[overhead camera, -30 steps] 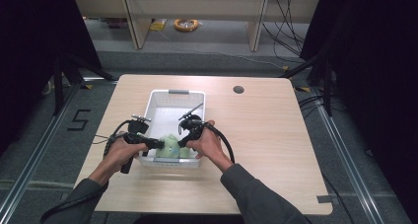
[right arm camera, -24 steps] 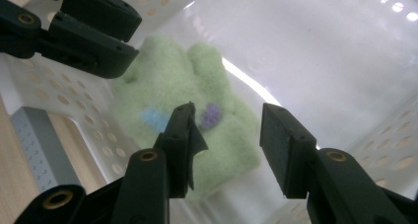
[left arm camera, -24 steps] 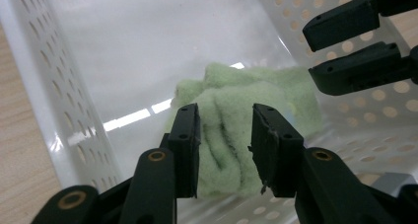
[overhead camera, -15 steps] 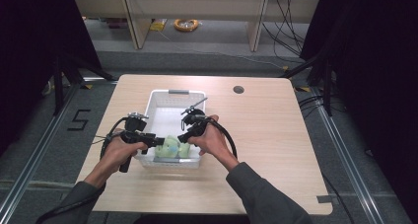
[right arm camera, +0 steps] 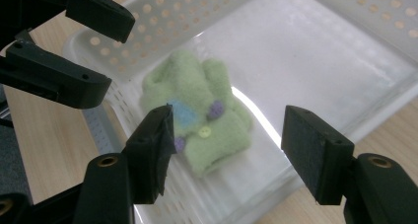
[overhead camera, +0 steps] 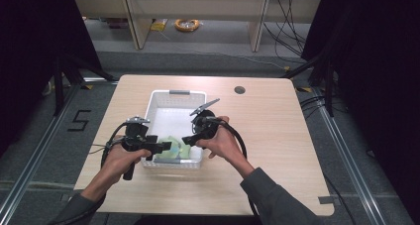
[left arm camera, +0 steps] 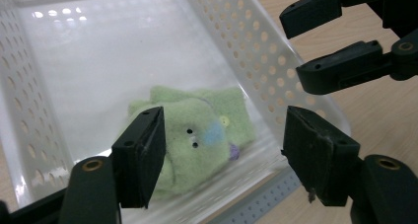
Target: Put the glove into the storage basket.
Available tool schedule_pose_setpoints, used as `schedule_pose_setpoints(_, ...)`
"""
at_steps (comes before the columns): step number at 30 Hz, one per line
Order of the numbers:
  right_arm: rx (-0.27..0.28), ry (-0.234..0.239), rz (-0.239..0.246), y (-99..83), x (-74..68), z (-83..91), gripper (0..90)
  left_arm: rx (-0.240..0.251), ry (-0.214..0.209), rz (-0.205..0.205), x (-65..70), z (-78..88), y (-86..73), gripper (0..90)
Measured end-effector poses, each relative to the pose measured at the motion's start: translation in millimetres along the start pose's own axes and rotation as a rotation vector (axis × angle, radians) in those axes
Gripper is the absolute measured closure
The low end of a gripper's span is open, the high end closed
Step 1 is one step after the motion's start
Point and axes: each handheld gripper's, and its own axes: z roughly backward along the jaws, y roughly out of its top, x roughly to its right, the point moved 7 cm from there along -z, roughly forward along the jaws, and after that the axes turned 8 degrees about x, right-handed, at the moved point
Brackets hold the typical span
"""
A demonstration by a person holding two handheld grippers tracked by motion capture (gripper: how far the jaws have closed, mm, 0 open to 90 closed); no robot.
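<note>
A small green fleece garment (overhead camera: 174, 151) with a blue patch and buttons lies folded in the near end of a white perforated basket (overhead camera: 171, 94). In the left gripper view the garment (left arm camera: 197, 135) rests on the basket floor below the jaws. In the right gripper view it (right arm camera: 202, 113) lies loose, touched by nothing. My left gripper (overhead camera: 165, 146) hovers over the basket's near left corner and its jaws have just been opening, with nothing between them. My right gripper (overhead camera: 188, 140) hangs above the near right side; its jaws too have just been opening, with nothing held.
The basket sits mid-table on a light wooden tabletop (overhead camera: 277, 136). A round grommet hole (overhead camera: 239, 90) lies at the far right of the basket. Cables trail from both grippers toward the person's arms. Bare wood spreads right and left of the basket.
Both grippers have let go of the green garment, opened their jaws and risen a little above the basket. The garment now lies loose on the basket floor.
</note>
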Motion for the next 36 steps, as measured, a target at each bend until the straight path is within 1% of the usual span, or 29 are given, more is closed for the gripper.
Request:
schedule_pose_setpoints(1, 0.001, -0.012, -0.007, -1.1, 0.8, 4.3, 37.6, -0.004, -0.009, -0.006, 1.5, 1.2, -1.0, 31.1)
schedule_pose_setpoints(3, 0.001, -0.028, -0.017, -3.9, 2.8, 13.5, 37.1, 0.000, -0.008, -0.003, 4.6, 2.5, -2.8, 30.2)
schedule_pose_setpoints(4, 0.022, -0.015, -0.007, -4.2, 3.0, 17.1, 36.7, 0.007, -0.014, 0.007, 6.4, 2.6, -3.2, 29.5)
schedule_pose_setpoints(5, 0.019, -0.028, -0.023, -5.6, 3.5, 20.8, 36.7, 0.004, -0.019, 0.003, 8.2, 3.9, -4.3, 29.4)
schedule_pose_setpoints(6, 0.036, -0.017, -0.003, -6.5, 5.4, 25.5, 36.6, 0.004, -0.024, 0.008, 9.8, 4.6, -5.1, 29.2)
schedule_pose_setpoints(7, 0.041, -0.021, 0.000, -7.3, 6.8, 28.7, 36.5, 0.005, -0.027, -0.001, 11.4, 5.3, -5.8, 29.2)
schedule_pose_setpoints(8, 0.047, -0.024, -0.002, -8.8, 8.3, 33.1, 36.5, 0.012, -0.028, 0.005, 14.0, 5.5, -6.8, 29.2)
schedule_pose_setpoints(11, 0.073, -0.026, -0.005, -13.6, 12.6, 46.0, 36.1, 0.011, -0.041, -0.007, 23.1, 6.1, -11.9, 28.6)
schedule_pose_setpoints(13, 0.089, -0.022, -0.014, -16.6, 13.8, 52.2, 36.0, 0.011, -0.061, -0.009, 29.6, 7.2, -14.6, 28.3)
schedule_pose_setpoints(14, 0.095, -0.010, -0.016, -19.3, 14.3, 56.4, 36.0, 0.014, -0.069, -0.007, 32.4, 7.3, -15.5, 28.3)
schedule_pose_setpoints(15, 0.099, -0.014, -0.014, -21.1, 16.0, 59.0, 36.0, 0.022, -0.073, -0.001, 36.7, 7.3, -16.9, 28.1)
schedule_pose_setpoints(16, 0.106, -0.012, -0.016, -23.9, 17.5, 63.2, 35.8, 0.020, -0.083, -0.010, 38.7, 7.6, -18.1, 27.0)
schedule_pose_setpoints(17, 0.113, -0.015, -0.008, -25.6, 19.4, 65.1, 35.7, 0.031, -0.086, 0.014, 43.7, 6.6, -19.1, 27.0)
schedule_pose_setpoints(18, 0.112, -0.017, -0.014, -28.4, 20.6, 68.5, 35.6, 0.021, -0.096, -0.005, 46.6, 7.0, -21.5, 26.8)
schedule_pose_setpoints(19, 0.114, -0.011, -0.032, -32.2, 20.9, 70.9, 35.5, 0.034, -0.098, 0.000, 50.6, 6.1, -22.5, 26.7)
schedule_pose_setpoints(20, 0.128, -0.018, -0.037, -34.5, 22.4, 72.6, 35.4, 0.030, -0.109, 0.002, 53.4, 5.9, -23.7, 26.6)
schedule_pose_setpoints(21, 0.125, -0.017, -0.043, -36.8, 22.6, 75.2, 35.3, 0.032, -0.115, 0.000, 56.9, 5.4, -25.0, 26.3)
schedule_pose_setpoints(22, 0.124, -0.007, -0.045, -39.7, 22.5, 77.4, 35.2, 0.032, -0.125, -0.019, 60.0, 5.3, -26.6, 26.3)
schedule_pose_setpoints(23, 0.133, -0.003, -0.040, -42.9, 24.3, 80.0, 35.2, 0.035, -0.131, -0.023, 63.2, 5.0, -27.6, 26.3)
schedule_pose_setpoints(24, 0.129, -0.005, -0.053, -46.1, 24.0, 82.4, 35.1, 0.034, -0.138, -0.024, 65.5, 4.9, -28.4, 26.3)
schedule_pose_setpoints(26, 0.141, 0.000, -0.039, -50.9, 25.9, 84.6, 35.0, 0.037, -0.151, -0.028, 70.6, 4.4, -30.4, 26.3)
schedule_pose_setpoints(28, 0.145, -0.007, -0.049, -56.1, 27.5, 88.5, 34.9, 0.037, -0.165, -0.025, 75.9, 3.6, -32.8, 26.3)
schedule_pose_setpoints(29, 0.153, 0.001, -0.052, -58.0, 27.7, 89.8, 34.8, 0.037, -0.171, -0.030, 78.0, 3.2, -34.0, 26.3)
schedule_pose_setpoints(30, 0.152, -0.011, -0.051, -60.4, 29.1, 92.0, 34.7, 0.036, -0.171, -0.034, 80.1, 2.9, -35.3, 26.3)
schedule_pose_setpoints(31, 0.151, 0.001, -0.070, -62.5, 27.5, 93.6, 34.6, 0.031, -0.185, -0.038, 83.0, 2.2, -37.2, 26.2)
schedule_pose_setpoints(32, 0.155, -0.007, -0.059, -65.2, 30.0, 95.3, 34.4, 0.034, -0.184, -0.044, 84.2, 1.5, -38.4, 26.1)
schedule_pose_setpoints(33, 0.160, 0.000, -0.067, -66.3, 29.7, 96.0, 34.4, 0.032, -0.189, -0.049, 86.3, 0.5, -40.5, 26.1)
schedule_pose_setpoints(35, 0.163, 0.010, -0.087, -70.4, 27.8, 97.8, 34.0, 0.028, -0.193, -0.044, 89.2, -1.2, -43.7, 25.6)
schedule_pose_setpoints(36, 0.167, 0.009, -0.079, -72.5, 29.4, 98.5, 33.8, 0.028, -0.206, -0.039, 91.0, -3.1, -45.9, 25.2)
